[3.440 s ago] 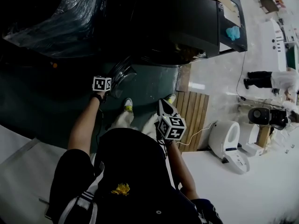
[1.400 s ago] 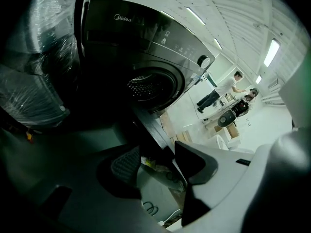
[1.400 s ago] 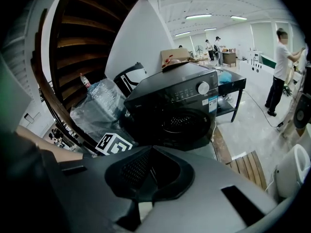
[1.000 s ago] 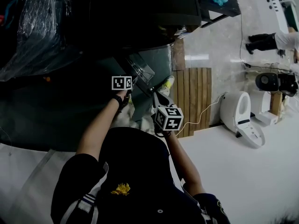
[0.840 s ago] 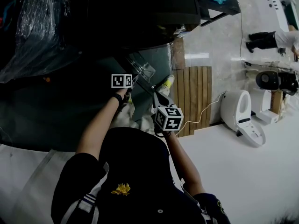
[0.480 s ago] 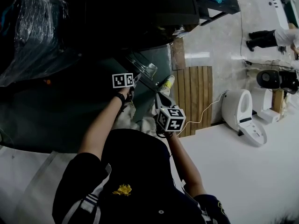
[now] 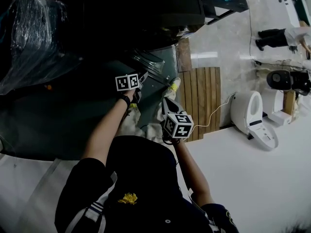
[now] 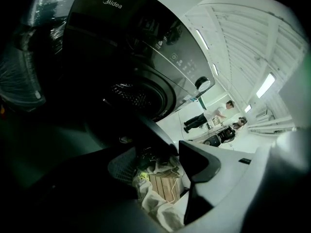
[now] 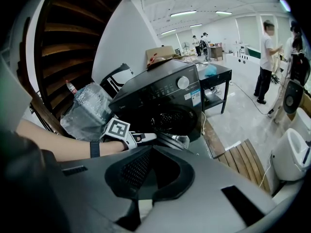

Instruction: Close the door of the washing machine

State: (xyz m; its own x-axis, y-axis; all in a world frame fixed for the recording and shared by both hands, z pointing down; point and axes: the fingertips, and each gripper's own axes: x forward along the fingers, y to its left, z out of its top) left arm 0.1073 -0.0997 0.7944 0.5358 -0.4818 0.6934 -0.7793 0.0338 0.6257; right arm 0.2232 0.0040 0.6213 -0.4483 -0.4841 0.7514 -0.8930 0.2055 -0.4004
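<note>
The dark front-loading washing machine (image 7: 146, 13) stands ahead, with its drum opening (image 8: 141, 93) in sight. Its round glass door (image 7: 151, 62) hangs partly ajar in front of the drum and also shows in the right gripper view (image 9: 177, 141). My left gripper (image 7: 138, 81) is right at the door's rim. In the left gripper view its jaws (image 8: 160, 161) stand apart, and the dark door rim crosses just beyond them. My right gripper (image 7: 167, 105) hovers lower right of the door, shut on nothing (image 9: 151, 148).
A plastic-wrapped bundle (image 7: 34, 28) sits left of the machine. A wooden pallet (image 7: 201, 101) lies on the floor to the right, with a white toilet (image 7: 252, 118) and a cable beyond it. A person (image 9: 266, 57) stands further off.
The door has swung from wide open toward the machine's front. My left gripper has travelled up and forward with its rim. The right gripper has barely moved.
</note>
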